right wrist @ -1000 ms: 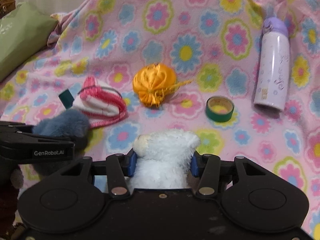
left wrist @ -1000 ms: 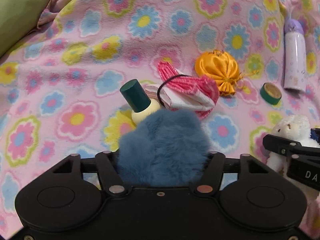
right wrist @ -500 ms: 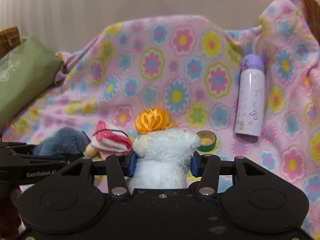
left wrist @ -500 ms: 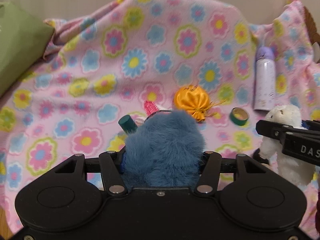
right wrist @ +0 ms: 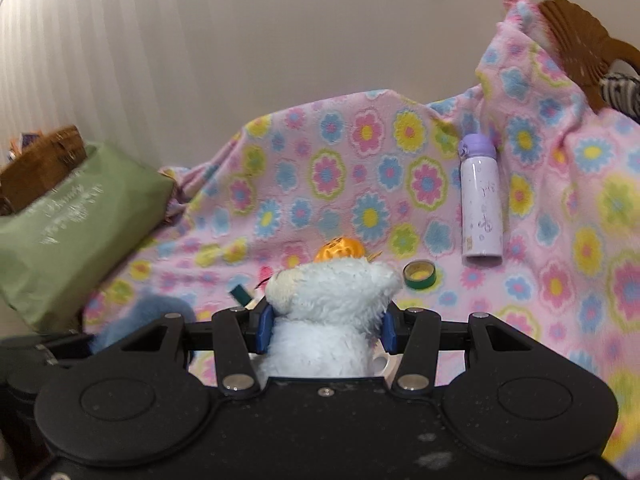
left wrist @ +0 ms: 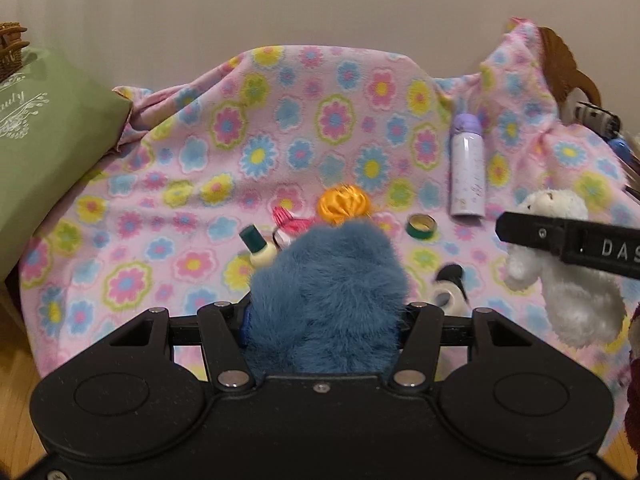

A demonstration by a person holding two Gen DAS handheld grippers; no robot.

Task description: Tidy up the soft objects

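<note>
My left gripper (left wrist: pixel 324 316) is shut on a blue furry plush (left wrist: pixel 328 280) and holds it above the flowered blanket (left wrist: pixel 200 168). My right gripper (right wrist: pixel 326 328) is shut on a white plush toy (right wrist: pixel 332 300), which also shows at the right of the left wrist view (left wrist: pixel 568 280). An orange satin pouch (left wrist: pixel 344 208) and a pink-and-white folded cloth (left wrist: pixel 292 226) lie on the blanket beyond both grippers. The blue plush shows at the lower left of the right wrist view (right wrist: pixel 140 316).
A lilac bottle (left wrist: pixel 468 168) lies at the right. A green tape roll (left wrist: pixel 420 227), a small green-capped bottle (left wrist: pixel 258 246) and a black-and-white item (left wrist: pixel 448 284) lie on the blanket. A green bag (left wrist: pixel 48 152) and a wicker basket (right wrist: pixel 44 160) stand at the left.
Both grippers have risen and pulled back from the blanket with their plush toys held; the objects on the blanket look smaller and farther, and the wall has come into view.
</note>
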